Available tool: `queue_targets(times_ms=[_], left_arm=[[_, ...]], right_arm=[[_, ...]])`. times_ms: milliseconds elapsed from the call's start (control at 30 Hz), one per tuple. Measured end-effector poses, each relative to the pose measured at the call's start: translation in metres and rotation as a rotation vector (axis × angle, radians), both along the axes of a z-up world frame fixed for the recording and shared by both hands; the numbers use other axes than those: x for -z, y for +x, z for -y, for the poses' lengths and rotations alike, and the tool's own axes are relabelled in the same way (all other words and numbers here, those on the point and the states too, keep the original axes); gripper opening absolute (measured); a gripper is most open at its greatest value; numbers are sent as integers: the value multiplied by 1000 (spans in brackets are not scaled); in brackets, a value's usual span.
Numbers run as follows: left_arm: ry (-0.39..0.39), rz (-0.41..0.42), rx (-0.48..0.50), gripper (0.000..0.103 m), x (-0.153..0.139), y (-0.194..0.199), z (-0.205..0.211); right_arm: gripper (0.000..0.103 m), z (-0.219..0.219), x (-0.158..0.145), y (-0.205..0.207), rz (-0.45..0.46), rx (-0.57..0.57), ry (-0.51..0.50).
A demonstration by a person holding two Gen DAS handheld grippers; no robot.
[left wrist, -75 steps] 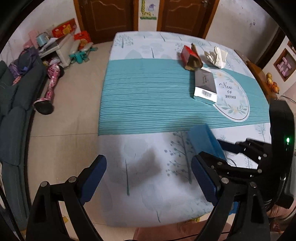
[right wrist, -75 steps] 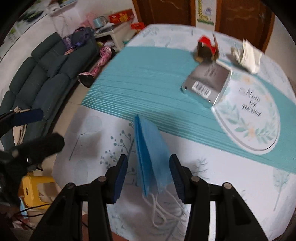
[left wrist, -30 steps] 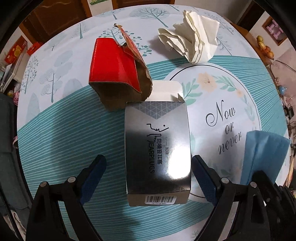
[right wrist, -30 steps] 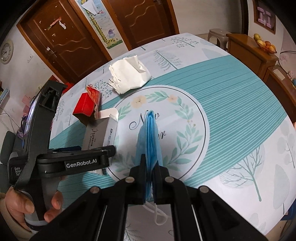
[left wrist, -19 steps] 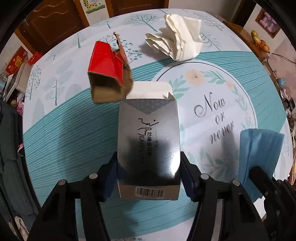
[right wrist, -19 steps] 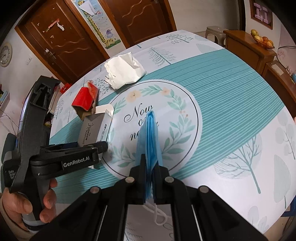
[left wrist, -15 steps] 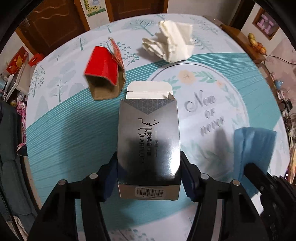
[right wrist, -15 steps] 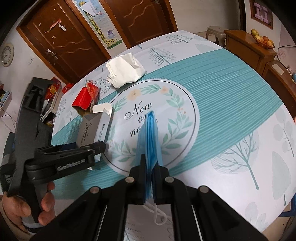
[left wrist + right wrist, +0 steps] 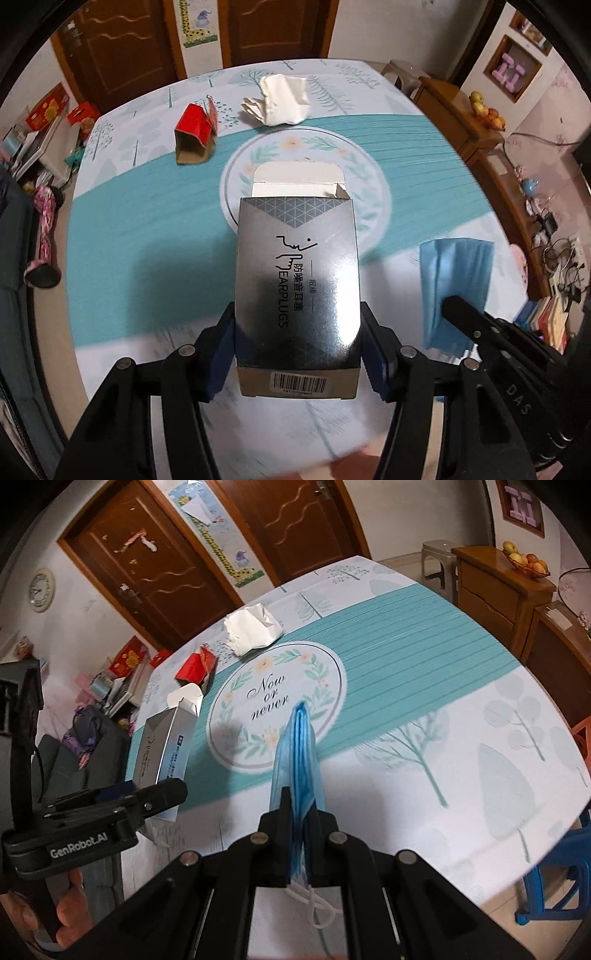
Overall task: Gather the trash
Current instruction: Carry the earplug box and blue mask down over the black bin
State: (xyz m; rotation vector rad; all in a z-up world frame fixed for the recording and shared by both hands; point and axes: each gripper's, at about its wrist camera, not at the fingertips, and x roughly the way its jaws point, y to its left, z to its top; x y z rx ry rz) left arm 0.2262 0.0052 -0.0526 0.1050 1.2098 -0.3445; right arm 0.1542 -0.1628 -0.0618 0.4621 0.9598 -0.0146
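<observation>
Tablecloth (image 9: 147,229) w/ teal band and a "Now or never" wreath print covers the table; brown doors behind. Left gripper (image 9: 297,354) pinching silver earplug box (image 9: 297,288) by its sides, top flap open, box lifted clear of the cloth, pointing steeply down. Right gripper (image 9: 300,827) pressed together on folded blue face mask (image 9: 297,760), ear loops dangling below the jaws. Left cam only: mask seen flat-on at 3 o'clock, barcode on box end. Right cam only: hand (image 9: 66,915) wrapped round left gripper's handle at 8 o'clock, box side label. Red carton (image 9: 195,134) at 11 o'clock, crumpled white paper (image 9: 280,101) at 12, both on the cloth, well apart from the grippers.
</observation>
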Motion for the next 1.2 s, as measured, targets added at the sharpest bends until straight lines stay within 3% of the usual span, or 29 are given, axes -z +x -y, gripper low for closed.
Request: queue_targets(times_ms=[367, 633, 967, 1200], left_arm=[[-87, 2, -136, 59, -12, -140, 43], [-50, -47, -96, 59, 6, -210, 77], [21, -110, 56, 59, 59, -254, 111], [51, -183, 134, 59, 134, -262, 117]], right_arm=[[4, 51, -11, -105, 16, -157, 13], [4, 80, 10, -166, -43, -183, 41], [4, 88, 86, -210, -168, -95, 127], [4, 87, 155, -225, -248, -25, 152]])
